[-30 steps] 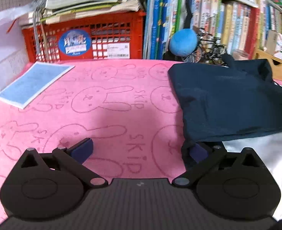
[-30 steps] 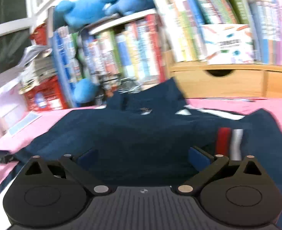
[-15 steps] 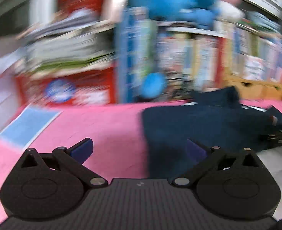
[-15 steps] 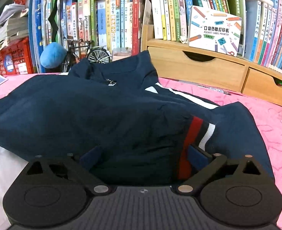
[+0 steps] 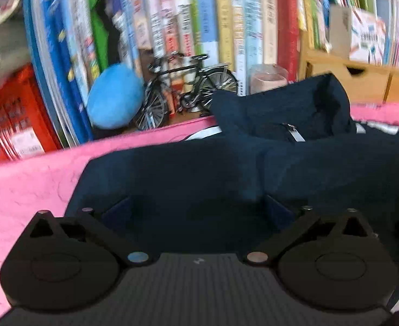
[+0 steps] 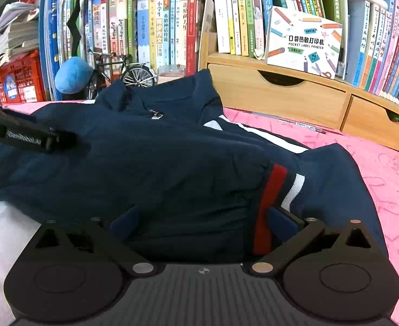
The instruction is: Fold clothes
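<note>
A navy zip jacket [image 6: 158, 163] with white stripes and a red-and-white cuff [image 6: 275, 190] lies folded on the pink rabbit-print mat [image 6: 384, 179]. It also shows in the left wrist view [image 5: 226, 174]. My right gripper [image 6: 202, 221] is open, its fingers spread around the jacket's near edge by the cuff. My left gripper [image 5: 196, 209] is open over the jacket's left part, and one of its fingers [image 6: 33, 138] shows on the jacket in the right wrist view.
Books [image 6: 172, 27] line the back. A model bicycle [image 5: 183, 92], a blue plush ball [image 5: 112, 100] and a red crate [image 6: 17, 81] stand behind the mat, with wooden drawers [image 6: 294, 95] at the back right. White fabric [image 6: 1, 233] lies near left.
My left gripper has swung right from the bare pink mat to over the jacket. The right gripper has come closer to the jacket's near edge, then held still.
</note>
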Demonstrator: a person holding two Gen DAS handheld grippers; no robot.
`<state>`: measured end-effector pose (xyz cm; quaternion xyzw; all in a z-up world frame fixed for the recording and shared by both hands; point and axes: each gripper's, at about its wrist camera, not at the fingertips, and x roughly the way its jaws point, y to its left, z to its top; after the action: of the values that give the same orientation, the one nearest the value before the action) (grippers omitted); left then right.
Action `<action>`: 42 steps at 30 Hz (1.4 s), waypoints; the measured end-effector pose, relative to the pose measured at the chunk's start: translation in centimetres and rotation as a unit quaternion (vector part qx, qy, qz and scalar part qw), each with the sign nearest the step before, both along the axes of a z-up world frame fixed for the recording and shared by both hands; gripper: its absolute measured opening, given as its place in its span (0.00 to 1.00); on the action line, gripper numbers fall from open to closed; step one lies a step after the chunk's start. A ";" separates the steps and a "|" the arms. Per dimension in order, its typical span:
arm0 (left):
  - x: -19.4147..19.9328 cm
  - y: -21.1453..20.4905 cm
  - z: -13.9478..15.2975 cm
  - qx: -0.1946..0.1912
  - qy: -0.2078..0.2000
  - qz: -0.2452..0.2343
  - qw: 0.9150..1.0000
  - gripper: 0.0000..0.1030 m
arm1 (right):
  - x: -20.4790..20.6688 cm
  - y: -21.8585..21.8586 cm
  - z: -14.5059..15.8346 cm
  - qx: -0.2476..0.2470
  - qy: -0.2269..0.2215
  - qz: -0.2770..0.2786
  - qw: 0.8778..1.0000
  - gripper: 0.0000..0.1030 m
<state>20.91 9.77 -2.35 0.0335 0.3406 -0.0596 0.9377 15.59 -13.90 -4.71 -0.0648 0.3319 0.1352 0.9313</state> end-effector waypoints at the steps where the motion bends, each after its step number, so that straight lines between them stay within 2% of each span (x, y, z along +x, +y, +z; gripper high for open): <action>1: -0.1 0.6 -0.1 -0.004 -0.001 -0.001 1.000 1.00 | 0.0 0.0 0.0 0.000 0.000 0.003 1.000 1.00; 4: -0.4 1.6 0.4 0.029 -0.018 0.008 0.999 1.00 | 0.0 0.1 0.0 0.000 0.001 0.013 1.000 1.00; 6: -0.1 3.3 0.2 0.062 -0.019 0.051 0.997 1.00 | 0.0 0.1 0.1 0.002 0.001 0.014 1.000 1.00; 8: 0.4 5.3 -0.1 0.096 -0.016 0.102 0.990 1.00 | 0.0 0.1 0.1 0.002 0.001 0.013 1.000 1.00; 9: 0.6 6.7 -0.2 0.091 -0.013 0.125 0.988 1.00 | 0.0 0.1 0.1 0.002 0.001 0.013 1.000 1.00; 12: 1.0 10.6 0.0 0.024 0.013 0.171 0.985 1.00 | 0.1 0.2 0.0 0.001 0.001 0.012 1.000 1.00; 13: 1.0 11.1 0.1 0.029 0.014 0.183 0.983 1.00 | 0.1 0.2 0.0 0.001 0.001 0.012 1.000 1.00; 16: 0.4 10.7 0.3 0.126 -0.002 0.217 0.968 0.99 | 0.1 0.3 0.0 0.000 0.001 0.010 1.000 1.00; 17: -0.2 10.8 0.5 0.136 -0.003 0.220 0.966 0.95 | 0.1 0.3 0.0 -0.001 0.001 0.009 1.000 1.00; 18: -0.9 11.0 0.7 0.130 -0.004 0.216 0.968 0.94 | 0.1 0.2 0.0 -0.001 0.001 0.007 1.000 1.00; 21: -4.0 11.7 2.4 0.056 -0.019 0.180 0.982 0.94 | 0.2 0.1 -0.1 0.000 0.000 0.005 1.000 1.00; 23: -6.3 11.3 3.7 0.022 -0.034 0.150 0.988 0.95 | 0.2 0.2 -0.1 0.000 -0.001 0.004 1.000 1.00; 24: -7.0 10.9 3.8 0.023 -0.035 0.140 0.989 0.95 | 0.2 0.2 -0.1 -0.001 -0.001 0.004 1.000 1.00; 27: -8.0 9.6 2.9 0.071 -0.023 0.127 0.989 0.98 | 0.2 0.2 -0.1 -0.001 -0.001 0.004 1.000 1.00; 32: -9.7 7.4 1.4 0.152 -0.004 0.104 0.983 1.00 | 0.1 0.3 -0.1 0.000 -0.002 0.002 1.000 1.00; 33: -10.3 7.8 1.6 0.150 -0.001 0.111 0.982 1.00 | -0.1 0.3 -0.1 -0.001 -0.003 0.002 1.000 1.00; 35: -11.8 9.6 2.8 0.115 0.002 0.147 0.982 1.00 | -0.9 0.0 0.4 -0.008 -0.008 0.004 1.000 1.00; 37: -14.0 10.0 4.0 0.131 -0.013 0.161 0.978 0.96 | -2.6 -0.7 1.5 -0.022 -0.017 0.007 1.000 1.00; 38: -15.3 9.8 4.6 0.146 -0.027 0.156 0.977 0.96 | -3.9 -1.4 2.2 -0.021 -0.024 0.014 0.999 1.00; 39: -17.0 9.5 5.2 0.144 -0.040 0.139 0.979 0.96 | -5.3 -2.3 3.0 -0.014 -0.032 0.026 0.999 1.00; 42: -22.3 8.3 6.7 0.096 -0.068 0.079 0.990 1.00 | -10.9 -4.6 4.9 0.019 -0.056 0.058 0.997 1.00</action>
<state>-1.35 18.12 4.39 0.1008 0.2814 0.0497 0.9530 4.71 -18.55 0.18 -0.0735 0.2722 0.1916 0.9401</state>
